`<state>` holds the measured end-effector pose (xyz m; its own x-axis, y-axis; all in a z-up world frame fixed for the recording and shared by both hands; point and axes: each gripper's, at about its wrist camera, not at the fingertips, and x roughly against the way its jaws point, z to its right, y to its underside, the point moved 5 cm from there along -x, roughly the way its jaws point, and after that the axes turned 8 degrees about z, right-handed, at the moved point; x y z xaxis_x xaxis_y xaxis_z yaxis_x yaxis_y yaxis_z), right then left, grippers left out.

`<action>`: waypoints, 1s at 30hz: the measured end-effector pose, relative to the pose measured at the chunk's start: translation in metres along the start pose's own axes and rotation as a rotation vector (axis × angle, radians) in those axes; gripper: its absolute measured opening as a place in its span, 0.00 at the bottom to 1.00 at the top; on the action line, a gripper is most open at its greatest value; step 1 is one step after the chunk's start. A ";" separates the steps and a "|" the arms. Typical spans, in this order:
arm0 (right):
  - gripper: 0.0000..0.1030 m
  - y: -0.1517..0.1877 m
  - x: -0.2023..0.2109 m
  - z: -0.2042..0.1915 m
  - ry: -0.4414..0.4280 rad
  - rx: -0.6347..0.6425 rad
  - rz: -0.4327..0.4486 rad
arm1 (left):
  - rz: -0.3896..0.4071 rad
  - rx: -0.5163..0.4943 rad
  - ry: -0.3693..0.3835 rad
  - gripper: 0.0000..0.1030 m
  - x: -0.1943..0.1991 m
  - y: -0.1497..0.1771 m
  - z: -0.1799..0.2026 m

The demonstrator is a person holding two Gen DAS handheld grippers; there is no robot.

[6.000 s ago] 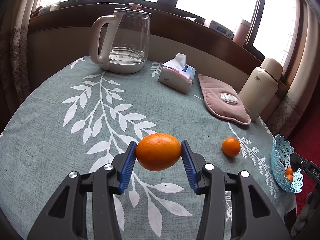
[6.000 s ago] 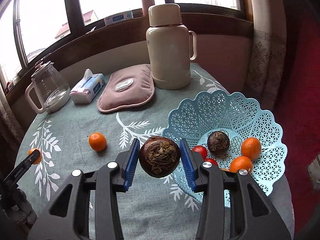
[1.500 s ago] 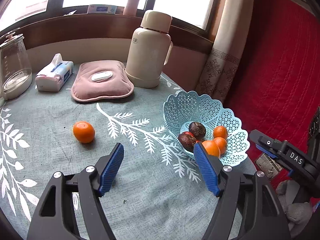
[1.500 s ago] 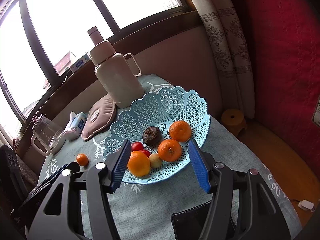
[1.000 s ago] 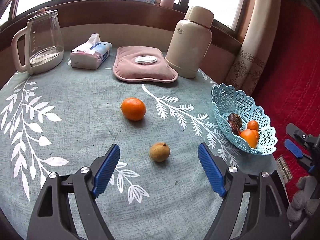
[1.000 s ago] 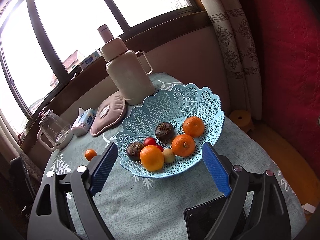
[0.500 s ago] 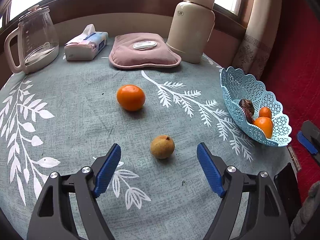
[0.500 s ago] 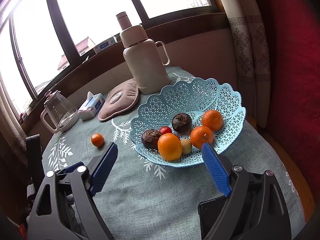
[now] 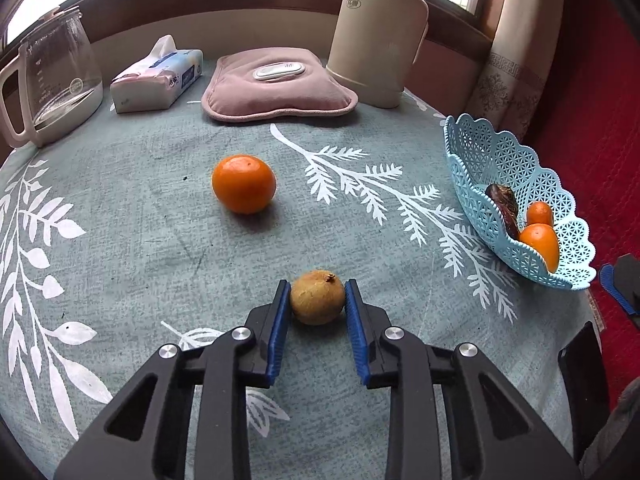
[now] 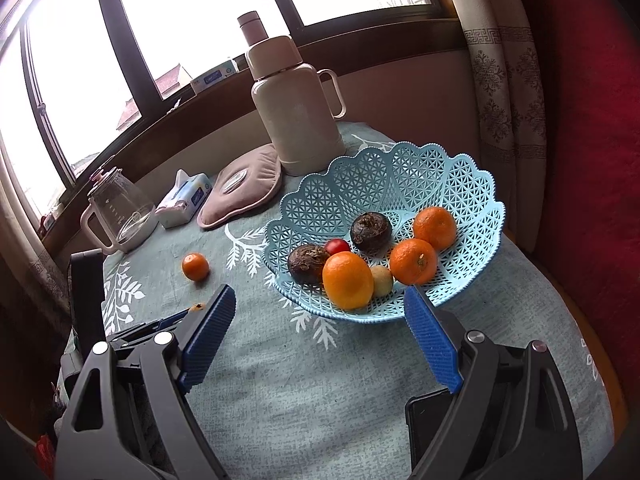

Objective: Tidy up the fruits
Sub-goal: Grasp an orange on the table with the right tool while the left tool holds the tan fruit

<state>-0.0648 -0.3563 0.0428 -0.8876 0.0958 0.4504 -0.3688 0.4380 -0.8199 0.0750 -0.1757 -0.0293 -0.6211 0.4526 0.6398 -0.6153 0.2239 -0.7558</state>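
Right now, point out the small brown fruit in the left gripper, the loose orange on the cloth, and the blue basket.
small brown fruit (image 9: 317, 297), left wrist view, middle of its skin.
loose orange (image 9: 243, 183), left wrist view, centre of its peel.
blue basket (image 10: 416, 176), right wrist view, bare far wall.

The tabletop (image 9: 120, 240) wore a matt woven cloth printed with white leaves, and on it sat a small brown fruit (image 9: 317, 297) with dull, rough skin and a mandarin (image 9: 244, 183) with glossy, dimpled peel. The left tool (image 9: 317, 300) was matt black plastic with ribbed blue pads and shiny metal screws; the basket (image 10: 400, 184) was smooth pale-blue plastic lattice. The kettle (image 9: 56, 80) was clear glass, the flask (image 9: 380, 36) satin cream plastic, the pouch (image 9: 276, 88) soft pink cloth, the tissue pack (image 9: 156, 80) glossy film.
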 end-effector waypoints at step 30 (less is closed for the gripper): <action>0.85 0.018 -0.049 -0.110 -0.070 0.277 -0.058 | 0.212 0.140 -0.249 0.27 0.075 -0.010 -0.111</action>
<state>0.0027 -0.2555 0.0449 -0.8762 0.0117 0.4818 -0.4722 0.1789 -0.8631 0.0885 -0.0478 0.0104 -0.8310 0.2480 0.4980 -0.5096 0.0195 -0.8602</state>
